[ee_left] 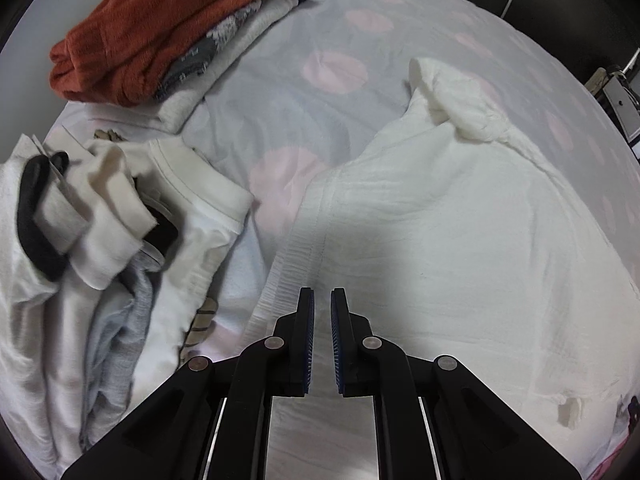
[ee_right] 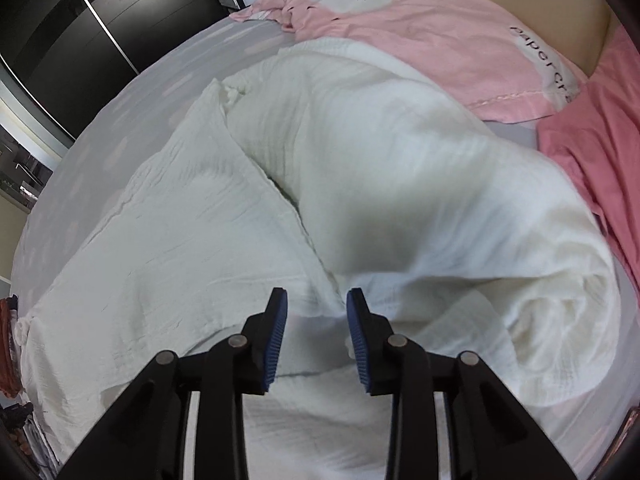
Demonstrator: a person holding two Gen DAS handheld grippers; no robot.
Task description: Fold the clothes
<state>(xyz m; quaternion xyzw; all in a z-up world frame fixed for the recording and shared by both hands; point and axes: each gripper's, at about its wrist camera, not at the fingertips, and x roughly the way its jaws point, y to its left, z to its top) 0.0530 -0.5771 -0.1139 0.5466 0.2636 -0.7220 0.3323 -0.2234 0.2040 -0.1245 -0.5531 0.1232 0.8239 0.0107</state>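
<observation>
While the left tongs [ee_left: 322,308] are hanging nose-down over the bed [ee_left: 280,92], their blue pads are standing almost together with only a thin slit between them, and nothing is caught there — closed and empty. Directly beneath and ahead of them, the white garment [ee_left: 440,240] is lying spread on the sheet, its ribbed hem edge [ee_left: 296,248] running just left of the tips. From this view the garment's long axis is stretching from the tongs away toward the upper right, ending in a bunched, knotted bit [ee_left: 460,116] at the far end. Off to the left, an unsorted heap [ee_left: 100,232] of pale clothes is waiting, and a folded stack [ee_left: 160,40] topped in rust-red is sitting beyond it, well apart from the white piece.

Seen from the right wrist, the right tongs [ee_right: 316,304] are standing apart with a clear gap, and the cloth below is showing through it untouched — open, gripping nothing. The garment [ee_right: 200,220] is lying right under the tips and running up and away toward the pillow [ee_right: 440,40]; its right portion is rolled over into a thick fold [ee_right: 460,220], with a seam or crease between the flat left panel and that roll leading straight toward the gap.

Both hands are sitting at the near end of the garment, the left by the hem side, the right by the rolled side — so I judge the coming grasp will be at this near edge, along the lengthwise axis.
</observation>
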